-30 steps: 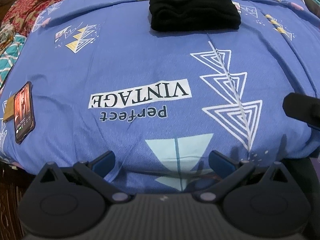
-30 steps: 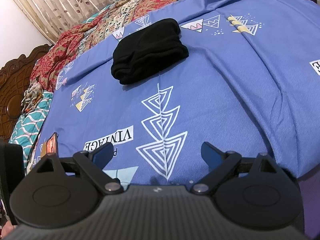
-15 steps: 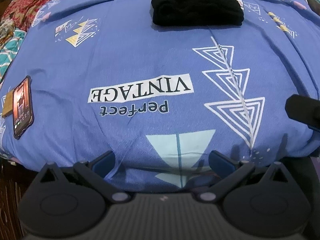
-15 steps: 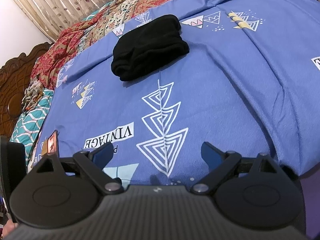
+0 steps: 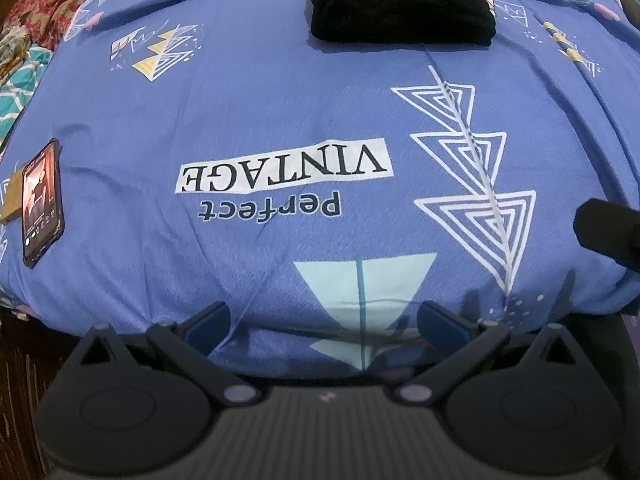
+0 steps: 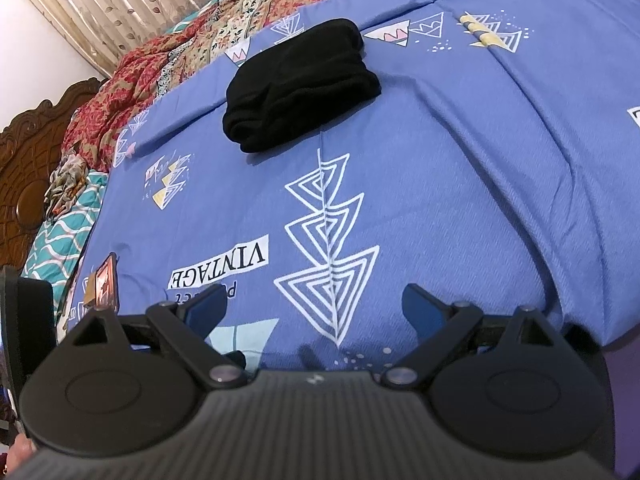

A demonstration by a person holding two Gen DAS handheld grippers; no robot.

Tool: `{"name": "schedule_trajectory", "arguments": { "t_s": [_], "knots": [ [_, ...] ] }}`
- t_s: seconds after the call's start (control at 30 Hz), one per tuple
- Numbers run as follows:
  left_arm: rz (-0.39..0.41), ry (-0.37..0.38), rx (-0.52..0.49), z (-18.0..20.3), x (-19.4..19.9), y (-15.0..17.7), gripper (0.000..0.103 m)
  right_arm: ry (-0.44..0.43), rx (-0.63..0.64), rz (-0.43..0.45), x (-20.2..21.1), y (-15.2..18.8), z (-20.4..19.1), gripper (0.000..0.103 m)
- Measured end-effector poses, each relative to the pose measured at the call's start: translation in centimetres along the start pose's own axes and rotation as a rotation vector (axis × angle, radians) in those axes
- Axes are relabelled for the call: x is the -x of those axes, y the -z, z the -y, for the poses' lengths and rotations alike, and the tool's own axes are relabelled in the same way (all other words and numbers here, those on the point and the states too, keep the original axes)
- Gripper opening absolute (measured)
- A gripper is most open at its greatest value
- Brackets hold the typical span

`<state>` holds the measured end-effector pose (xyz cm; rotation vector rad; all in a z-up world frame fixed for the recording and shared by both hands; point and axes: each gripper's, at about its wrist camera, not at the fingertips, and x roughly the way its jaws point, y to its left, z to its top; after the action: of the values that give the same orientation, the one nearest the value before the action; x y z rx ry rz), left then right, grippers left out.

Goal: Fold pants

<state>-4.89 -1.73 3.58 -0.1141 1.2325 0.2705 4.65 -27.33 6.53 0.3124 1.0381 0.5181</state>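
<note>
I hold my left tool (image 5: 323, 322) and my right tool (image 6: 313, 307) low at the near edge of the bed (image 5: 248, 92), both with the fingers spread wide and nothing between them. The pants (image 5: 400, 0) are black and lie already as a compact folded bundle on the blue printed sheet, well apart from both tools, far beyond the "VINTAGE" label (image 5: 284, 170) that I take as my landmark. In the right wrist view the same bundle (image 6: 300, 84) shows stacked layers at its near edge, so I judge that the folding is finished, or almost finished, and the tools stand away so that they do not disturb it. The bundle sits on a flat part of the sheet, which keeps the folds from sliding open. A phone (image 5: 40, 202) lies to the left of the label, near the side edge of the bed, with its screen lit; I think it is placed there to stay out of the folding area. A patterned red blanket (image 6: 136, 80) is pushed behind the bundle, toward the wooden headboard (image 6: 24, 184), probably for the same reason.
</note>
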Motion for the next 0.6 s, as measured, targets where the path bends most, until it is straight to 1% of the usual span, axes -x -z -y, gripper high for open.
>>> {"name": "schedule_trajectory", "arguments": {
  "t_s": [0.37, 0.5, 0.6],
  "knots": [
    [-0.013, 0.004, 0.013, -0.16, -0.19, -0.01, 0.103, 0.000, 0.000, -0.008, -0.14, 0.13, -0.05, 0.096],
    [-0.005, 0.003, 0.013, -0.15, 0.00, -0.09, 0.103, 0.006, 0.009, -0.001, 0.02, 0.07, -0.22, 0.096],
    [0.015, 0.005, 0.011, -0.18, 0.44, -0.23, 0.103, 0.022, 0.034, 0.022, 0.37, 0.07, -0.63, 0.096]
  ]
}}
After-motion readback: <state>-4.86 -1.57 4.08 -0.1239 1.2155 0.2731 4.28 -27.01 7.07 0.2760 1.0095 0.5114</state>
